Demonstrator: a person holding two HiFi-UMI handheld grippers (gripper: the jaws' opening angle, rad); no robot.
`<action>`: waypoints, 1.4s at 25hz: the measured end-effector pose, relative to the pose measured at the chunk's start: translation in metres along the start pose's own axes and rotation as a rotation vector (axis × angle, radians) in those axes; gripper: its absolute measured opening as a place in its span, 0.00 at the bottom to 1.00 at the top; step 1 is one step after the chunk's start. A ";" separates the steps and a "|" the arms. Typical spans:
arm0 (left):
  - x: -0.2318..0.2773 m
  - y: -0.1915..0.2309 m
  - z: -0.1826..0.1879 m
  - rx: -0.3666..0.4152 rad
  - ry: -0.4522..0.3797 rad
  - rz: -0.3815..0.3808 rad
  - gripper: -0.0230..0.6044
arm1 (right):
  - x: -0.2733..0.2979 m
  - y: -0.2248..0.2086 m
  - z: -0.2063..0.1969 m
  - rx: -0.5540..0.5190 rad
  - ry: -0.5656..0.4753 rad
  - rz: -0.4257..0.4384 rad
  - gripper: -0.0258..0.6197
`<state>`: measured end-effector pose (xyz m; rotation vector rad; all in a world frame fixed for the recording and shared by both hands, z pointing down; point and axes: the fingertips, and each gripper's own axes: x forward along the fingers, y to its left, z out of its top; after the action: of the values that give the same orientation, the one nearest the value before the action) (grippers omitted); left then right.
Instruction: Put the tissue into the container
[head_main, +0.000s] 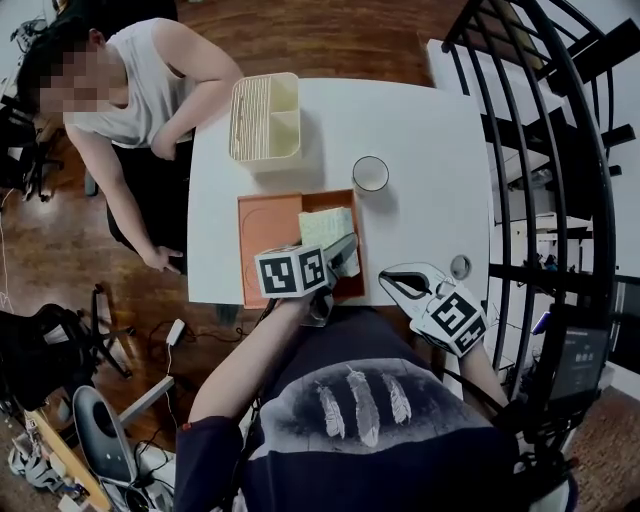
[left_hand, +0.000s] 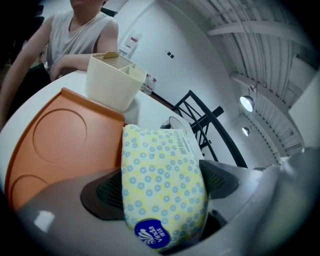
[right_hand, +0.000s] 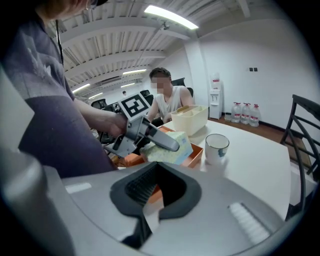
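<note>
A yellow tissue pack with blue dots (left_hand: 160, 185) sits between the pads of my left gripper (left_hand: 162, 180), which press on both of its sides. In the head view the tissue pack (head_main: 322, 225) lies over the right part of the orange tray (head_main: 268, 235), with my left gripper (head_main: 340, 248) reaching in from the near edge. The cream container (head_main: 265, 117) with a slatted half stands at the table's far side, beyond the tray. My right gripper (head_main: 388, 274) rests near the table's front right edge, shut and empty; in its own view my right gripper (right_hand: 157, 167) faces the tissue pack (right_hand: 175, 149).
A white cup (head_main: 370, 173) stands right of the tray, between it and the container. A person in a sleeveless top (head_main: 140, 90) sits at the table's far left corner, arm beside the container. A small round object (head_main: 460, 266) lies near my right gripper. Black chairs (head_main: 560, 150) stand to the right.
</note>
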<state>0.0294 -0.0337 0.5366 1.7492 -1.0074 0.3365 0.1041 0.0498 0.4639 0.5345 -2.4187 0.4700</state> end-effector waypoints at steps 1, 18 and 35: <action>0.005 0.000 -0.005 0.019 0.010 0.010 0.76 | -0.001 0.000 -0.001 0.000 0.000 0.003 0.04; -0.001 -0.010 -0.005 0.019 -0.027 0.001 0.81 | -0.003 -0.001 -0.010 -0.024 0.010 0.052 0.04; -0.174 -0.066 0.054 0.590 -0.283 -0.270 0.30 | -0.033 -0.008 0.062 0.062 -0.266 0.125 0.04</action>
<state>-0.0384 0.0073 0.3599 2.4932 -0.9029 0.2278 0.1021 0.0237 0.3983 0.5010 -2.7116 0.5582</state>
